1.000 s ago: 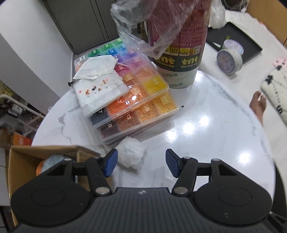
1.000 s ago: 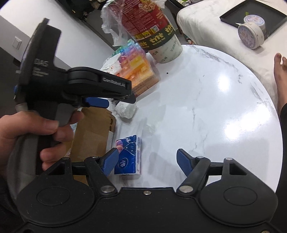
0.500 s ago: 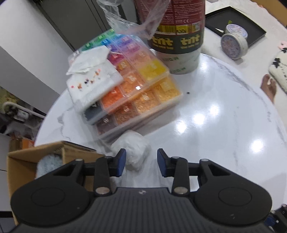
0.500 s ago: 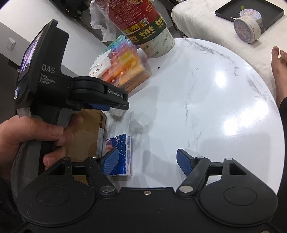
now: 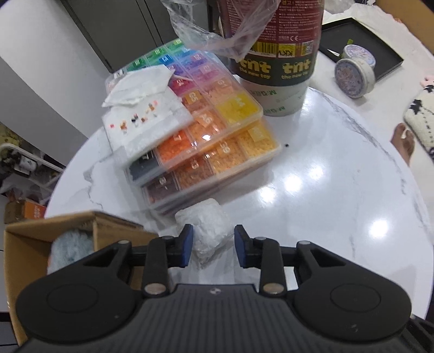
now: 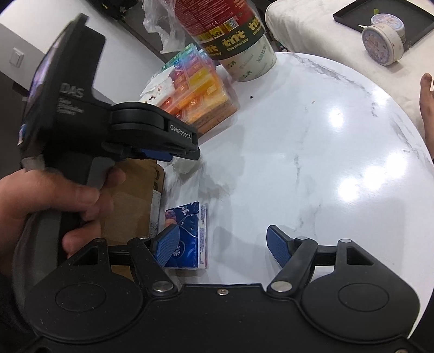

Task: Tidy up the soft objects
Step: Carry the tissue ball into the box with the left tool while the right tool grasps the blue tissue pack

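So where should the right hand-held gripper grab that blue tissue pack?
Take the blue tissue pack across its two long edges, coming from above. It lies flat on the table with its narrow width well inside the open right hand-held gripper.

Home living space, lived-in. Round white marble-look table (image 5: 312, 195) crowded with hobby clutter: stacked clear bead organizer boxes (image 5: 206, 141) sorted by colour, tall "tnt the new toy" canister (image 5: 282, 54), loose plastic bag (image 5: 206, 30). Open cardboard box (image 5: 35, 239) beside table. Cream upholstered seat (image 6: 312, 30) behind, holding black tray (image 6: 385, 13) with round tins (image 6: 382, 43). Bare foot (image 6: 427, 108) at table's edge.
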A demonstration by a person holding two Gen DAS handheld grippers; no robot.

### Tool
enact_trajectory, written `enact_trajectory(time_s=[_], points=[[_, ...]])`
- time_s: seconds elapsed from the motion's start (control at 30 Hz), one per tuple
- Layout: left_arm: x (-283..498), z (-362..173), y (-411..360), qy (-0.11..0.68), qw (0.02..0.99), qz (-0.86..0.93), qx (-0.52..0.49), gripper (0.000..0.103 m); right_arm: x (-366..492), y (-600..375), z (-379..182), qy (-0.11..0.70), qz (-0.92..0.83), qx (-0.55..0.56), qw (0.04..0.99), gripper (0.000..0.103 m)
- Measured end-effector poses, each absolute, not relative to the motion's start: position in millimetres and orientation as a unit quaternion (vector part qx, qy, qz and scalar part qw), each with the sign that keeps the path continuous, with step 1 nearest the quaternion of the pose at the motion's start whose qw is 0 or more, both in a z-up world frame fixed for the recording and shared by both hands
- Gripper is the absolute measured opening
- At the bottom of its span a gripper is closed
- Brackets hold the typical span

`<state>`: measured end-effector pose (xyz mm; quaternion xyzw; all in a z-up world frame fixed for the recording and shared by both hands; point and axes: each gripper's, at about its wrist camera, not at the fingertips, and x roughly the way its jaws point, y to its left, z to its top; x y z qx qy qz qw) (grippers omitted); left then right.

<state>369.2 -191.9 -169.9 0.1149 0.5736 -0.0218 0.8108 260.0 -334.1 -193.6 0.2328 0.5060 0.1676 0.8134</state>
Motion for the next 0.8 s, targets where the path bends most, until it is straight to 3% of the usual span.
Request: enact_trajectory(time_s=[0.8], points=[[323.3,-73.3,-151.4,0.538,0.838,-0.09,0.014,0.028,274.2,-260.5,-201.3,0.541,0.188,0.163,0.803,0.067]])
